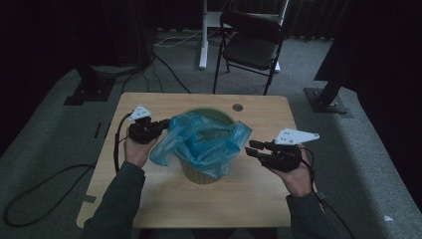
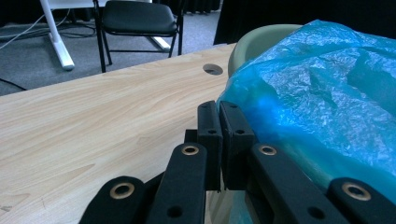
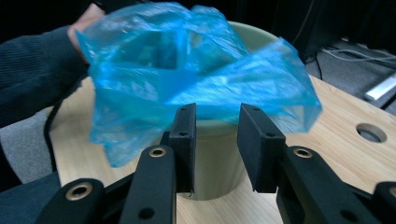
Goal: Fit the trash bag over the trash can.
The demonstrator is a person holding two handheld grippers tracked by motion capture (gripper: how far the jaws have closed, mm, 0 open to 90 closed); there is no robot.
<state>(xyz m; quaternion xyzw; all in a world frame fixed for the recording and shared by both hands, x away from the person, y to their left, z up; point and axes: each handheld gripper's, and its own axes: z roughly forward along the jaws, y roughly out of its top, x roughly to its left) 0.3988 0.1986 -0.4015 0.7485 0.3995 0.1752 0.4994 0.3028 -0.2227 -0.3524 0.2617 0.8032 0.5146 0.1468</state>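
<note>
A pale green bin [image 1: 201, 174] stands in the middle of the wooden table [image 1: 164, 199], lined with a loose blue plastic bag [image 1: 206, 137] that billows over its rim. My left gripper [image 1: 166, 123] sits at the bag's left edge with its jaws shut on the film, which is drawn out toward that hand. In the left gripper view the closed jaws [image 2: 218, 109] lie against the bag [image 2: 322, 79] and the bin's rim [image 2: 261, 37]. My right gripper [image 1: 250, 148] hovers right of the bin, open, apart from the bag. In the right gripper view [image 3: 217, 112] nothing is between its pads; bag [image 3: 187, 70] and bin [image 3: 217, 154] lie beyond.
A round cable hole [image 1: 238, 107] is in the table's far side. Behind the table stand a black folding chair [image 1: 251, 45] and a white desk leg [image 1: 203, 40]. Dark stand bases [image 1: 326, 97] and cables [image 1: 45, 184] lie on the grey carpet.
</note>
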